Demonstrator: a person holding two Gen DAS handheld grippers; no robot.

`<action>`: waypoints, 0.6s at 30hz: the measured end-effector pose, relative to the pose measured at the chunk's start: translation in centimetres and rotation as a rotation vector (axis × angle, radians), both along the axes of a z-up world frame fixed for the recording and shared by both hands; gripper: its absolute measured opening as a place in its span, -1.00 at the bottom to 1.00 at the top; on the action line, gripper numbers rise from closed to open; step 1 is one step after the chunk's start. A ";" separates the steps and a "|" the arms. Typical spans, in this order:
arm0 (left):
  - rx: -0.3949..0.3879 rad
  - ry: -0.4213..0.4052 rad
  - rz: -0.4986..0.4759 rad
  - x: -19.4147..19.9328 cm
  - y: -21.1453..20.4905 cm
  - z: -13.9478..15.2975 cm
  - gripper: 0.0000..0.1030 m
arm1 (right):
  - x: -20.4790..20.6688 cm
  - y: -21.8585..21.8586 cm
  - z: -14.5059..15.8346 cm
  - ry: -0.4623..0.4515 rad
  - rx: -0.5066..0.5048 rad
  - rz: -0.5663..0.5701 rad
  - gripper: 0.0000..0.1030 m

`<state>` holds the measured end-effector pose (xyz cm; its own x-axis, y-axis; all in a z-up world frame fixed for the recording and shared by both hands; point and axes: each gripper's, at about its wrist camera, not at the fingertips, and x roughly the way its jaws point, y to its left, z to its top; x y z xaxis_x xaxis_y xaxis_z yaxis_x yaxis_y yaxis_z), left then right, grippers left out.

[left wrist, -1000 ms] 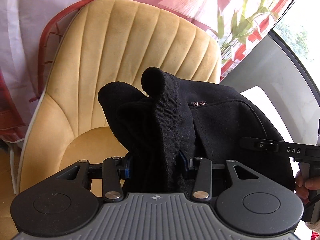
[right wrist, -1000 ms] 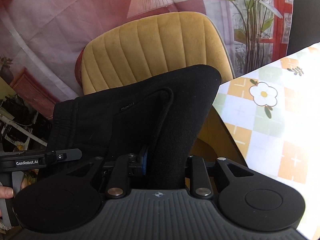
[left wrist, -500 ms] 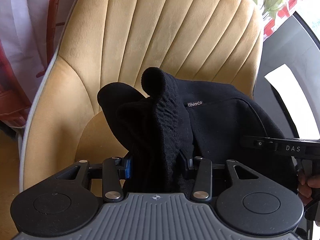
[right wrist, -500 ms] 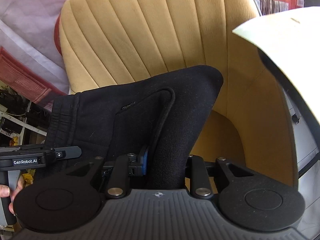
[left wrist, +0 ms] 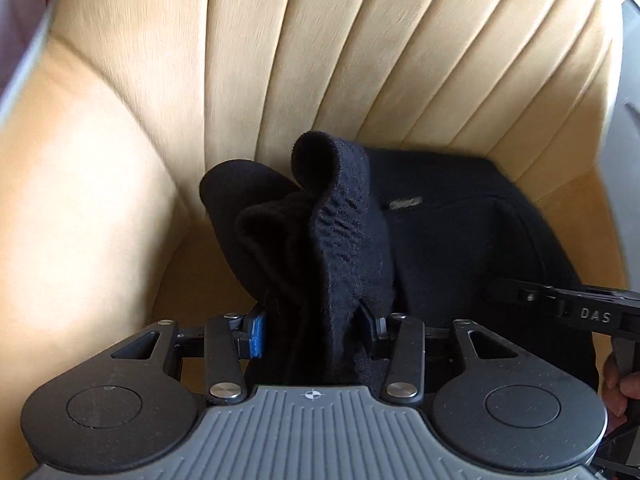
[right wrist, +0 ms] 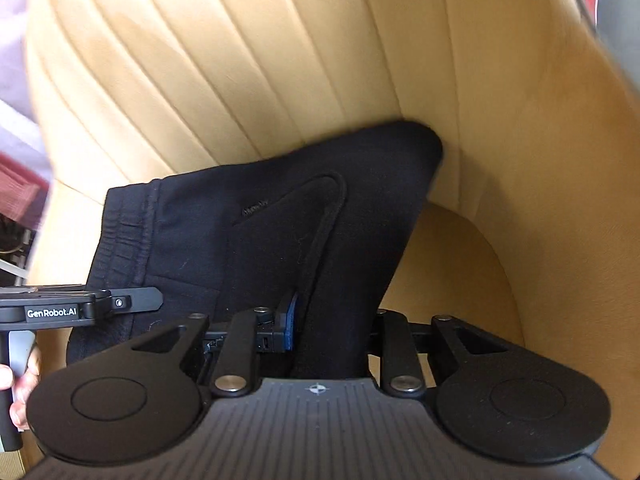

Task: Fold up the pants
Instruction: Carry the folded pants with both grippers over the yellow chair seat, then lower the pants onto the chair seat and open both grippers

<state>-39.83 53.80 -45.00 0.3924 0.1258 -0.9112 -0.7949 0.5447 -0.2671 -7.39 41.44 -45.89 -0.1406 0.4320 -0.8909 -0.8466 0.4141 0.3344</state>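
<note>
Both claws, left claw [left wrist: 312, 328] and right claw [right wrist: 332, 330], clamp soft, limp black pants [right wrist: 248, 240]; we judge the thick waistband, frame centre, best to grip.

The pants [left wrist: 440, 248] are seen in plain black, with a ribbed waistband and a small pale label. The chair [left wrist: 280, 60] is upholstered in mustard yellow, channelled in vertical stripes. Blue pads are carried by the black-and-grey left gripper [left wrist: 312, 328].
</note>
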 end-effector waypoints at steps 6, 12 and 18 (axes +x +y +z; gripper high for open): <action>0.001 0.118 0.069 -0.5 0.0 -2.1 0.38 | 0.6 0.0 -1.8 -0.025 -0.083 -0.052 0.00; 0.078 0.141 0.047 -0.6 -0.8 0.9 0.36 | 0.5 -0.5 0.4 -0.117 -0.103 -0.084 0.21; 0.208 0.094 0.032 -1.1 -3.5 5.3 0.29 | 0.0 -1.1 1.4 -0.211 -0.140 -0.080 0.52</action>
<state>-40.88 50.33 -39.65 0.3002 0.3253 -0.8967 -0.8287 0.5544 -0.0763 -7.41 40.31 -44.45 0.0844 0.3052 -0.9485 -0.8541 0.5125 0.0888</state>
